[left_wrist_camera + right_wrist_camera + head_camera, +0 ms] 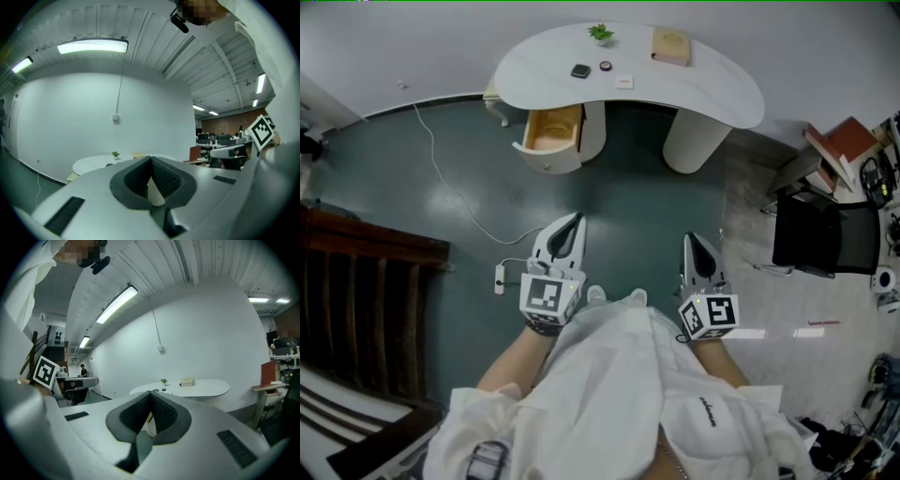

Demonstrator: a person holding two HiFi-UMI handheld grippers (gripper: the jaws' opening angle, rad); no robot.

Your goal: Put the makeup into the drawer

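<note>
A white curved table (712, 94) stands far ahead of me. On its top lie a dark compact (580, 71), a small round makeup pot (606, 66) and a white card (623, 82). Below the table's left end, a wooden drawer (551, 131) is pulled open, and nothing shows inside it. My left gripper (575, 220) and right gripper (689, 241) hang side by side over the floor, well short of the table. Both are shut with nothing in them. The left gripper (150, 159) and the right gripper (151, 393) each point roughly level at the distant table (206, 389).
A small potted plant (600, 34) and a tan box (670, 45) also sit on the table. A black chair (825, 236) stands at the right, with red books (842, 141) behind it. A power strip (499, 277) with its cable lies on the floor at the left, beside dark wooden stairs (366, 281).
</note>
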